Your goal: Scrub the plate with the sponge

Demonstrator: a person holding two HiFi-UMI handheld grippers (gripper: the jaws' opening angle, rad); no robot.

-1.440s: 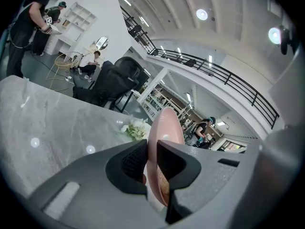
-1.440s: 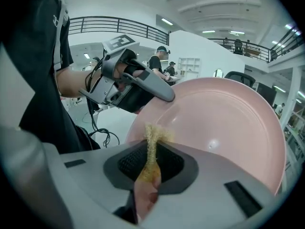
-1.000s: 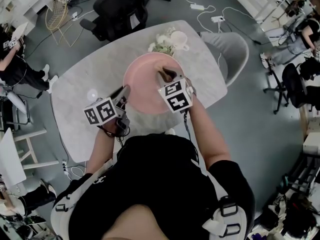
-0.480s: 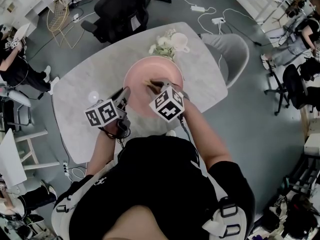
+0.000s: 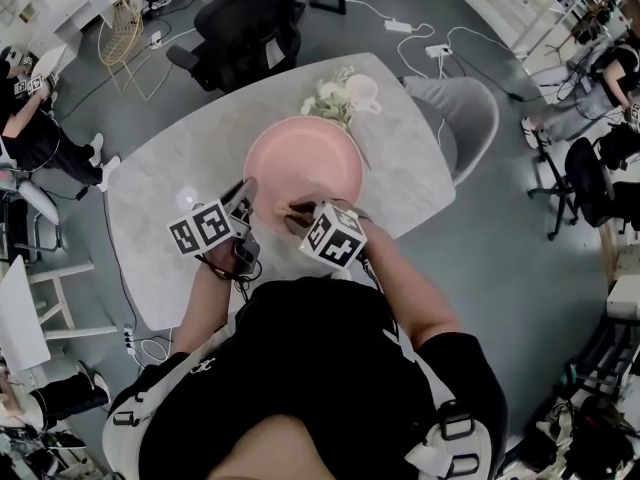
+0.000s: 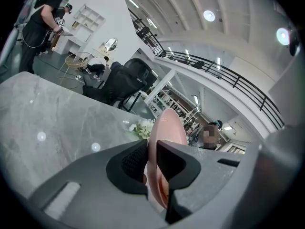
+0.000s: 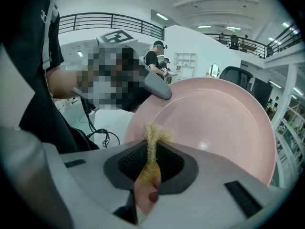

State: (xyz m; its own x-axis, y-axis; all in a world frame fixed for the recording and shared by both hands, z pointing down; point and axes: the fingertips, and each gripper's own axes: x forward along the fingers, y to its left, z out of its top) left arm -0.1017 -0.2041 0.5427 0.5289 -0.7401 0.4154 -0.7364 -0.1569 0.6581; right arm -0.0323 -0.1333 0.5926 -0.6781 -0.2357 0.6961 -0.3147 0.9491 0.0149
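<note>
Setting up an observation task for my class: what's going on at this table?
A person works with a hand-held gripper in each hand. The left hand-held gripper is shut on the rim of the pink plate over the grey table. The right hand-held gripper pinches a yellow sponge, its tip at the plate's near edge.

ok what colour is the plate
The plate is plain pale pink, no pattern; it shows best in the right gripper view.
</note>
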